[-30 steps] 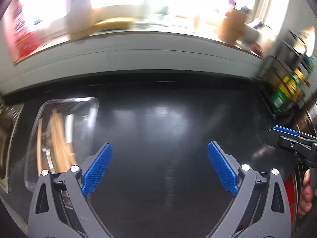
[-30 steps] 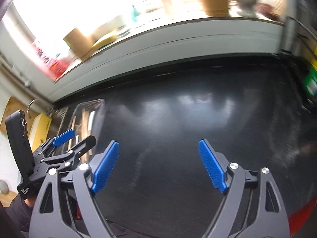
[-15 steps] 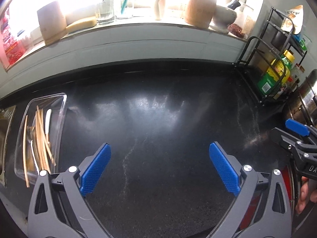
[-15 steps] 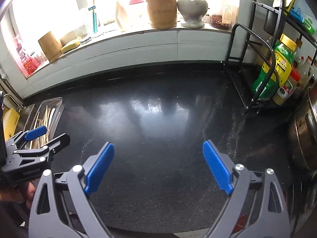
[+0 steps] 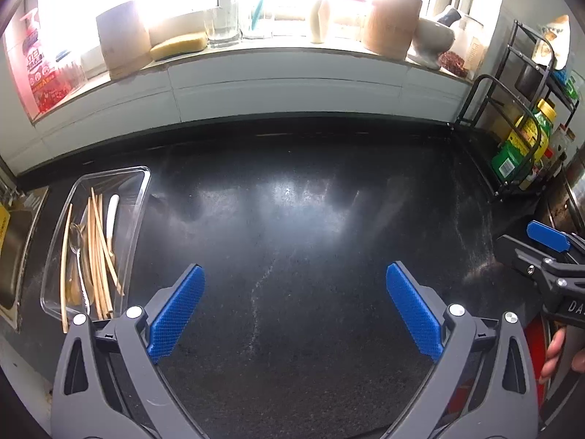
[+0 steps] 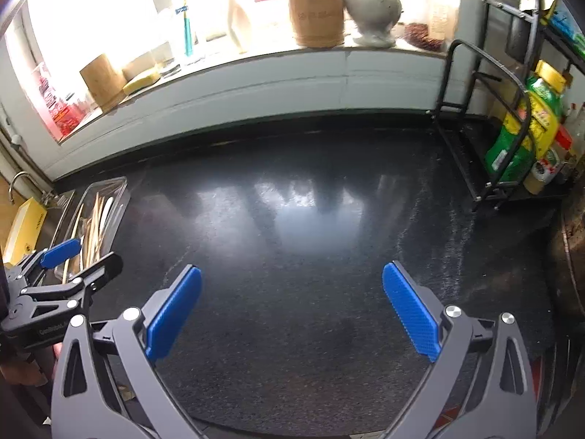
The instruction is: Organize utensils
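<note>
Two grippers hang over a wide black worktop (image 5: pixel 292 226) whose middle is bare and shiny, with a pale window sill (image 5: pixel 285 58) crowded with jars and bottles along its far edge and a black wire rack (image 6: pixel 486 120) of bottles at its far right corner. Near the worktop's left edge, just beside the sink (image 5: pixel 16 252), lies a clear plastic tray (image 5: pixel 140 197) holding wooden chopsticks (image 5: pixel 97 248), a metal spoon (image 5: pixel 76 241) and a white-handled utensil (image 5: pixel 112 212). The left gripper (image 5: pixel 294 311) is spread wide with nothing between its blue pads, and the right gripper (image 6: pixel 290 311) is opening, likewise with nothing between its pads.
</note>
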Motion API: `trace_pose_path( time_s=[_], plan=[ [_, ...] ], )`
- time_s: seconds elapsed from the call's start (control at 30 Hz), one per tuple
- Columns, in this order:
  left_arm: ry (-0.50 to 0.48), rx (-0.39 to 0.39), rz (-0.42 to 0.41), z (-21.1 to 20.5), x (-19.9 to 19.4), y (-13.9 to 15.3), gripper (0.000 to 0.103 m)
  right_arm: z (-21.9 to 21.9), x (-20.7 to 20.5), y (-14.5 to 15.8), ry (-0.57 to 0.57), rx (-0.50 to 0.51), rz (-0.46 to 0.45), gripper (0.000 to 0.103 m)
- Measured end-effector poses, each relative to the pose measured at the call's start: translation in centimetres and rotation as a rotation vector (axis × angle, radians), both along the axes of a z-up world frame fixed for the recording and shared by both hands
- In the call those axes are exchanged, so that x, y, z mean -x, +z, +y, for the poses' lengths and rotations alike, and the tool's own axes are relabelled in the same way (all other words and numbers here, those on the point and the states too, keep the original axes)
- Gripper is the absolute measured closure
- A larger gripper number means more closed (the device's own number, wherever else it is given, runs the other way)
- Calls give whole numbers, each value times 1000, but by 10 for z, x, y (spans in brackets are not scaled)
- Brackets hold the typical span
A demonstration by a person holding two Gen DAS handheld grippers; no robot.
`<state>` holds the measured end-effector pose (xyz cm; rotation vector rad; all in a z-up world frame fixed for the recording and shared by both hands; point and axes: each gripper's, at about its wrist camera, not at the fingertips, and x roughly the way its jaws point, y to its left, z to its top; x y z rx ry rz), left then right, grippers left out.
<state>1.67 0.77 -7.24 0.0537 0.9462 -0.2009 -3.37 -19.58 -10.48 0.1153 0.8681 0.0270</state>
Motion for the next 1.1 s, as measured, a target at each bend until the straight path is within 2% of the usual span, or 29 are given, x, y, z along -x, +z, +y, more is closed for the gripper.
trace_pose_path(
  time_s=[0.6, 1.1],
  plan=[
    [18, 9, -5, 14, 6, 1, 6, 21, -1, -1, 56, 30, 7, 7],
    [23, 19, 0, 17, 12, 0, 6, 25, 6, -1, 59, 41, 8, 7]
  ],
)
